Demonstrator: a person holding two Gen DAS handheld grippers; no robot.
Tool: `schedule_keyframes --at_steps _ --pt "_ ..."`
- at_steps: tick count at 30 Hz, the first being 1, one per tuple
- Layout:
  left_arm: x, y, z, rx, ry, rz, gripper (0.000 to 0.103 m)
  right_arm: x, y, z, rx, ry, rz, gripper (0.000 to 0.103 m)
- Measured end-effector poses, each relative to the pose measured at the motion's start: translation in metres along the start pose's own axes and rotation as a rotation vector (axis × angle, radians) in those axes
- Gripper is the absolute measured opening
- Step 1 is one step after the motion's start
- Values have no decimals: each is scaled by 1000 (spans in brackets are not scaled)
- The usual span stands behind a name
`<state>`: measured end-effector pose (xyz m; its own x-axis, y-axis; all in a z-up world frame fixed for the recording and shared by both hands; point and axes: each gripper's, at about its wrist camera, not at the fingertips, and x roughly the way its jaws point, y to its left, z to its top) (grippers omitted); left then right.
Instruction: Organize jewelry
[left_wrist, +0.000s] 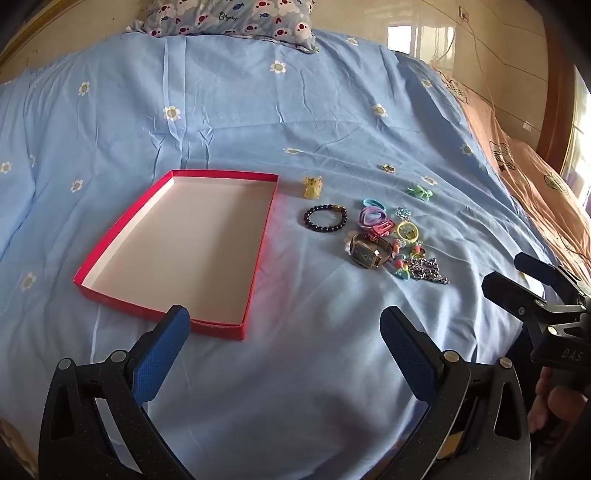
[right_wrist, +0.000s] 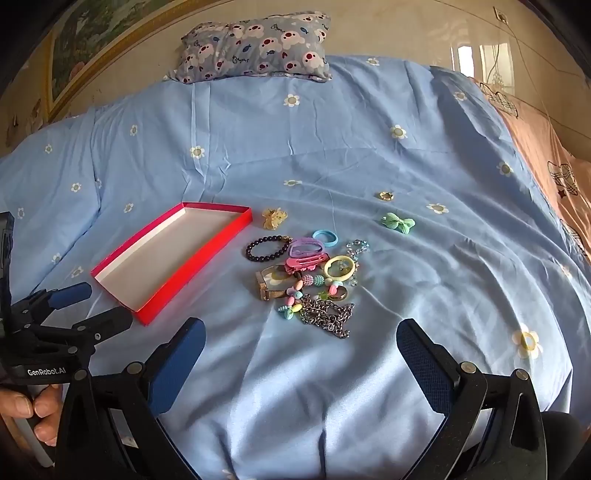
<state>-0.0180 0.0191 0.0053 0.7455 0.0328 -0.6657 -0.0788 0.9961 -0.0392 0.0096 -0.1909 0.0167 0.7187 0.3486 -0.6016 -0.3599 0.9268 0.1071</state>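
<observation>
- The left gripper (left_wrist: 284, 339) is hovering above the bed (left_wrist: 258, 110) with its jaws spread wide and nothing between them
- The right gripper (right_wrist: 301, 343) is likewise gaping wide and carrying nothing, hanging just short of the jewelry
- The red box (left_wrist: 255, 273) is lying empty on the bed, ahead of the left gripper and slightly to its left, its long axis running away from the camera
- The jewelry is sitting in a loose heap to the right of the box: a dark bead bracelet (right_wrist: 267, 248) nearest the box, a watch (right_wrist: 267, 286), pink and purple hair clips (right_wrist: 304, 256), a yellow ring (right_wrist: 339, 267) and a silver chain (right_wrist: 327, 317) closest to the right gripper
- A green bow (right_wrist: 398, 223) and a small gold ring (right_wrist: 385, 196) are lying apart, farther back
- The heap is lying straight ahead of the right gripper, so that hand is looking better placed for a first pick, with the box off to its left
</observation>
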Motion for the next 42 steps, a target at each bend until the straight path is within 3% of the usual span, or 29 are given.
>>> schedule_keyframes --at_steps 20,42 --pt "-3 -4 3 8 -4 0 103 1 3 2 3 0 6 103" --pt "8 -8 6 14 16 -20 103 3 -6 -1 54 -3 67 103"
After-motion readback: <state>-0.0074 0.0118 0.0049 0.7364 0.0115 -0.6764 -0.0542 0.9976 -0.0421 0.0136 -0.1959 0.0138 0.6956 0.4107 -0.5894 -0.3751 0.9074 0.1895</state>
